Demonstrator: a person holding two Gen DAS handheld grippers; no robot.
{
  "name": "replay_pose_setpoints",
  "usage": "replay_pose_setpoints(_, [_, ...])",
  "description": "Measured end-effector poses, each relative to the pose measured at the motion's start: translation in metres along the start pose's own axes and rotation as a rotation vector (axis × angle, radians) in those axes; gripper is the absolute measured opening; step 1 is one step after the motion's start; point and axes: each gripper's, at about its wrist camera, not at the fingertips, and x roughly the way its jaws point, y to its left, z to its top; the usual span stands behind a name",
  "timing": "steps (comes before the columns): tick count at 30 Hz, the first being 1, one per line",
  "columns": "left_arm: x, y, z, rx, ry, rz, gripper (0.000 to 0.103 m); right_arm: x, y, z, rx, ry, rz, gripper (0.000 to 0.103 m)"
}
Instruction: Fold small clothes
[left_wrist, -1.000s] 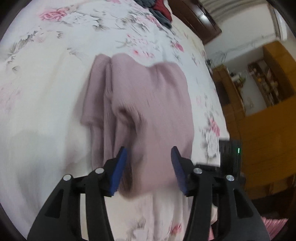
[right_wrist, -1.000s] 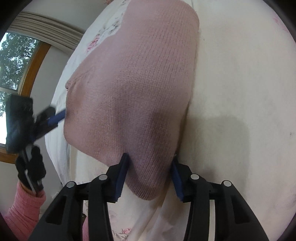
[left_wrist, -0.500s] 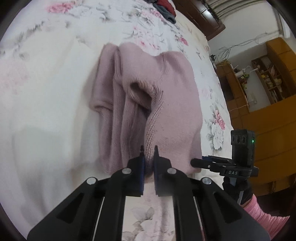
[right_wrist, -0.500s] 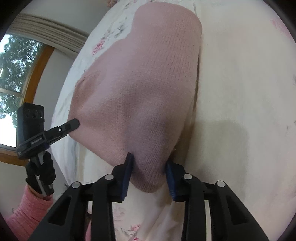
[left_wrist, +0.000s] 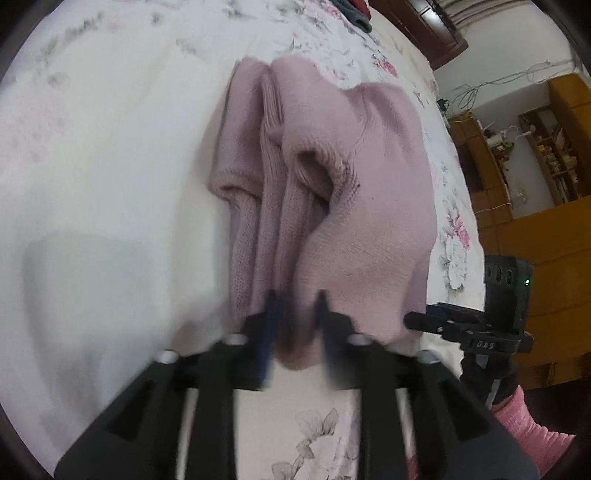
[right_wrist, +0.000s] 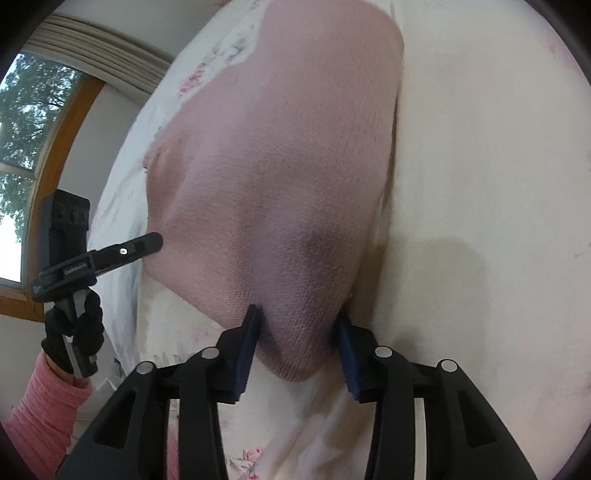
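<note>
Left gripper (left_wrist: 295, 314) first: its jaws stand a little apart either side of the near hem of the pink knitted sweater (left_wrist: 354, 206), but motion blur hides the contact, so I cannot tell whether they pinch or have let go. Over to the right gripper (right_wrist: 297, 347): jaws wider, straddling the sweater's other near corner, the knit bulging between the blue pads (right_wrist: 245, 354); not clearly clamped, looks like a loose, parted hold. Both tools sit on the same near edge, I'd say to square up the hem. The sweater lies part-folded on the floral bed sheet (left_wrist: 110, 155), close to the bed's near edge, sleeves tucked into ridges along its left side. More folding looks due. A pink sleeve (right_wrist: 40, 413) shows behind the left tool.
</note>
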Motion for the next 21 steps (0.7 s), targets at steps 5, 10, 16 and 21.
replay_pose_setpoints(5, [-0.024, 0.000, 0.028, 0.003, -0.080, 0.021, 0.050, -0.025, -0.008, 0.001, -0.002, -0.054, 0.000, 0.050])
replay_pose_setpoints(10, [-0.017, -0.007, 0.080, -0.016, -0.149, 0.053, 0.052, -0.031, -0.018, 0.005, 0.021, -0.072, -0.010, 0.050])
replay_pose_setpoints(16, [0.018, -0.013, 0.121, -0.045, -0.128, 0.056, 0.053, -0.028, -0.022, 0.003, 0.021, -0.071, -0.006, 0.051])
replay_pose_setpoints(21, [0.038, -0.020, 0.122, -0.020, -0.102, 0.092, 0.017, -0.031, -0.031, 0.002, 0.024, -0.067, -0.004, 0.051])
